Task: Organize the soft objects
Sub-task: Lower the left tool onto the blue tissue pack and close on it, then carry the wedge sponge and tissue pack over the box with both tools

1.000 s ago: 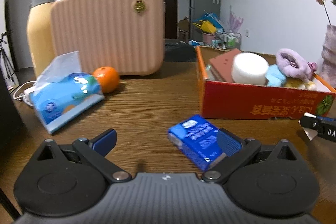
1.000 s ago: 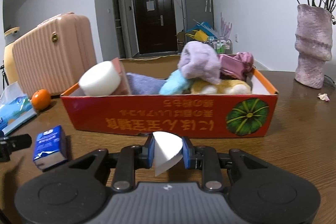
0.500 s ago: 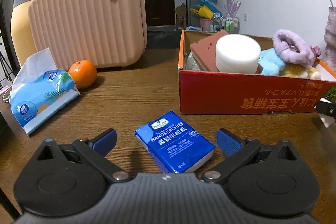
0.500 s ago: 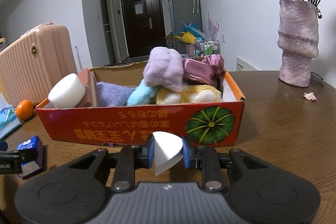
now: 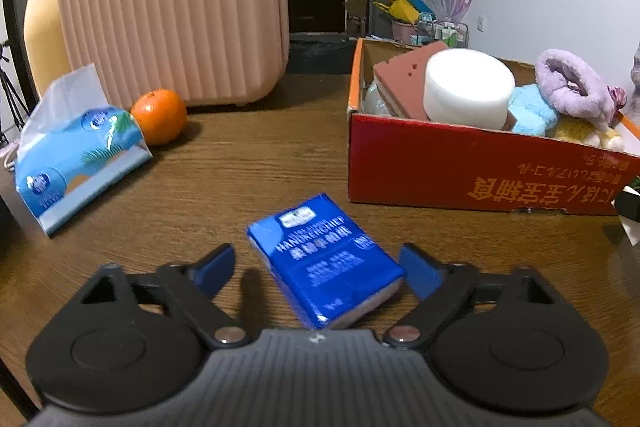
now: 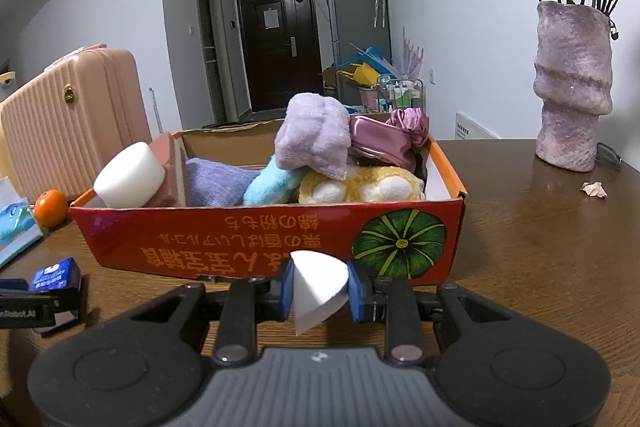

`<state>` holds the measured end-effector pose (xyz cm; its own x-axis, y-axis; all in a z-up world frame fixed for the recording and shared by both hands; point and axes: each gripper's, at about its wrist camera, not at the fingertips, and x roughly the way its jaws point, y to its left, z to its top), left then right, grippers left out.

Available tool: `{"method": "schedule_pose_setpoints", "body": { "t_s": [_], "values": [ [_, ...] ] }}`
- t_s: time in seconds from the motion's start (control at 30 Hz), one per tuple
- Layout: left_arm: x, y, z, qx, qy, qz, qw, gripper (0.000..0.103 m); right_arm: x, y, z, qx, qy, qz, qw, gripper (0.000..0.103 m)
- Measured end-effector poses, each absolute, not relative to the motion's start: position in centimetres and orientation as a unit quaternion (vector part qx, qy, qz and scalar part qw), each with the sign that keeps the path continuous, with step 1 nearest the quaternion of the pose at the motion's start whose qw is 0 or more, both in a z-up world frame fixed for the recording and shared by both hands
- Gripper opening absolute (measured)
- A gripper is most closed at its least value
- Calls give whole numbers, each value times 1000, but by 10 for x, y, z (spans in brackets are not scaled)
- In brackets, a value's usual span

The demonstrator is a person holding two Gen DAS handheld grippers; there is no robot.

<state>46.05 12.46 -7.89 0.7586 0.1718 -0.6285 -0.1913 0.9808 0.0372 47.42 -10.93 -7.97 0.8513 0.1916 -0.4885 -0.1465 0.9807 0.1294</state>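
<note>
Between the spread blue fingers (image 5: 216,267) of the left gripper (image 5: 318,269), a small blue tissue pack (image 5: 324,259) is lying flat and skewed on the wooden bench (image 5: 248,171), with neither finger touching it. Judging by its look, it is light and squashy under slick plastic film, so it is likely to slip; gripping across its two long sides, near the middle, seems safest. At the right gripper (image 6: 320,289), the fingers are pinching a white foam wedge (image 6: 318,285) between them, closed only as far as its width; the wedge looks featherlight and compressible. Just beyond it, the red cardboard box (image 6: 240,239) is standing already heaped with soft things: a white foam cylinder (image 6: 130,175), a lilac plush piece (image 6: 312,139), a yellow plush toy (image 6: 360,189). Further left, a larger tissue packet (image 5: 76,155) and an orange (image 5: 159,117) are sitting before a pink suitcase (image 5: 176,11); far right, a vase of roses (image 6: 574,91) is standing well apart from the box. Compared with a second ago, the left gripper is now straddling the pack, which was off to its right finger, and is sitting closer over it than half a second ago, while the right gripper is holding the wedge exactly as before, with the box drawing nearer.
</note>
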Motion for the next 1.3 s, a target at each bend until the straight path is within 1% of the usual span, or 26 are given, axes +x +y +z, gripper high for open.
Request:
{"method": "schedule_pose_setpoints", "body": {
  "t_s": [0.03,0.17,0.5,0.97,1.3],
  "values": [
    [461,124,-79,-15,337,94,937,73,474,-109,-80,44,258,88,961,27],
    [459,120,-80,-9,337,93,937,70,473,-109,-79,44,257,92,961,27],
    [454,127,-75,-26,325,112,939,68,469,-105,-77,41,249,109,961,27],
    [436,129,-46,-47,259,119,957,67,458,-101,-64,35,208,131,969,27],
    [431,106,-15,-53,203,95,973,67,459,-97,-46,29,168,145,975,27]
  ]
}}
